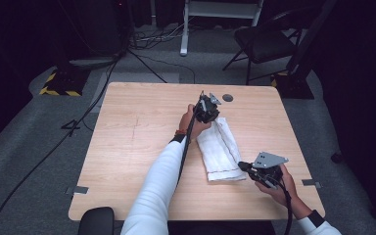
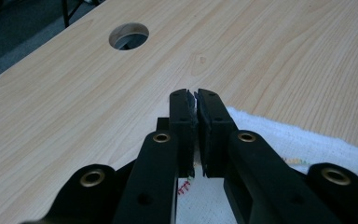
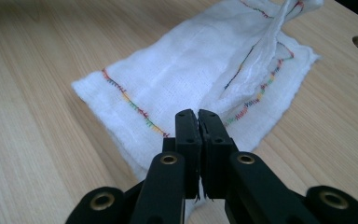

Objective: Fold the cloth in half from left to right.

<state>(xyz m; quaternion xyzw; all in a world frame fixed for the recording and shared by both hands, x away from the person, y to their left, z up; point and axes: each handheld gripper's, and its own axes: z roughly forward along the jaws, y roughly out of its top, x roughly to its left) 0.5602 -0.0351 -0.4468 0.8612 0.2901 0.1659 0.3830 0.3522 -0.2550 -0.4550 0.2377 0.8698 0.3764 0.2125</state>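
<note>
A white cloth with coloured stitching lies folded, right of centre on the wooden table. My left gripper is at the cloth's far end, its jaws shut with a sliver of white cloth pinched low between them. My right gripper is at the cloth's near right corner, also shut, with a bit of white fabric showing between its jaws. In the right gripper view a raised ridge of the cloth runs from my jaw tips up to the far end, which is lifted off the table.
A round cable hole is in the table just beyond the left gripper. A black chair, a yellow-striped base and cables sit on the floor behind. A black object is at the near left table edge.
</note>
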